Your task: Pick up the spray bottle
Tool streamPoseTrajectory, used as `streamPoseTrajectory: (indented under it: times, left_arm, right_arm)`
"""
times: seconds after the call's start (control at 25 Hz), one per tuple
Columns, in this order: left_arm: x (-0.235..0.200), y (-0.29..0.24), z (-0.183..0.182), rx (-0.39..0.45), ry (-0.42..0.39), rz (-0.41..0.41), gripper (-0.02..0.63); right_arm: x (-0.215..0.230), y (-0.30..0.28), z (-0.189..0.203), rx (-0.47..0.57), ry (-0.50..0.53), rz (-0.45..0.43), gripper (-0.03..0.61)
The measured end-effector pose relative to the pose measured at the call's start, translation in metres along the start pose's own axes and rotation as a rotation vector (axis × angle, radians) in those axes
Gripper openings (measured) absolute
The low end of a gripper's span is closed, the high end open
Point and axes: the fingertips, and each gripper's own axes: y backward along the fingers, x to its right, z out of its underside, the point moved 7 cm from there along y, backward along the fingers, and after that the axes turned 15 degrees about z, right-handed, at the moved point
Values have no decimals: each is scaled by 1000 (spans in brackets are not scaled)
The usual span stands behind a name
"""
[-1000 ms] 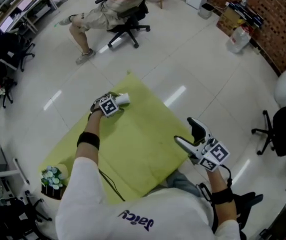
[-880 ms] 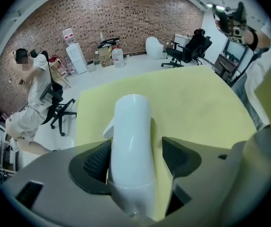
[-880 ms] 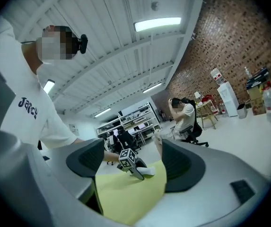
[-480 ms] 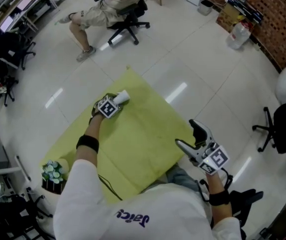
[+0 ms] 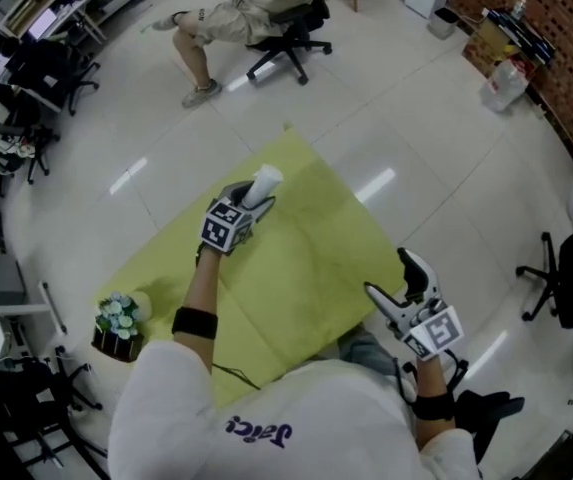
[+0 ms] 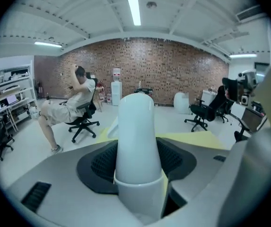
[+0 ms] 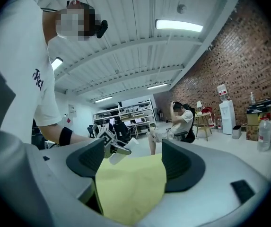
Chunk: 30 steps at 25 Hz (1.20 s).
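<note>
Left arm is stretched forward over the yellow table (image 5: 301,268). The forearm is bare, with a black band (image 5: 194,322) at the wrist. The left gripper (image 5: 255,202) points away from the body and tilts somewhat down, its marker cube facing up at the head camera.

Its jaws are clamped on the white bottle (image 5: 264,182). In the left gripper view the dark pads press both sides of the bottle's body, and the rounded top sticks out past the fingertips. The bottle sits over the far-middle part of the table, leaning away from the person. In the right gripper view it looks clear of the yellow surface, held up in the gripper.

Right arm is bent and kept close to the body, at the table's near-right corner. The right gripper (image 5: 393,277) points roughly level toward the left side. Its jaws are spread with nothing between them; only the yellow tabletop shows through the gap in the right gripper view.

A small flower pot (image 5: 118,319) stands at the table's near-left corner, well apart from both grippers. A person sits on an office chair (image 5: 288,40) on the floor beyond the table. Brick wall and shelves are in the background.
</note>
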Motion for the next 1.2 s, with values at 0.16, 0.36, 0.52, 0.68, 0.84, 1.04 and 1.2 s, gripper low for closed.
streamPoseTrajectory:
  times: [0.16, 0.36, 0.52, 0.68, 0.84, 1.04, 1.2]
  left_arm:
    - [30, 41, -13, 153, 24, -72, 258]
    - [70, 100, -15, 290, 33, -194, 258]
    - [106, 153, -3, 343, 38, -311, 258]
    - [138, 211, 22, 400, 81, -455, 258]
    - [170, 263, 49, 465, 116, -559, 258]
    - [221, 312, 77, 503, 115, -683, 258]
    - [255, 350, 106, 537, 75, -826, 258]
  right_arm:
    - [-12, -7, -3, 2, -5, -31, 391]
    - [-31, -24, -12, 24, 18, -83, 391]
    - [-53, -42, -25, 52, 45, -121, 391]
    - [-89, -60, -34, 65, 93, -189, 391]
    - [-129, -82, -35, 76, 110, -271, 391]
    - [-174, -88, -30, 59, 101, -325, 391]
    - [-219, -90, -24, 70, 145, -368, 391]
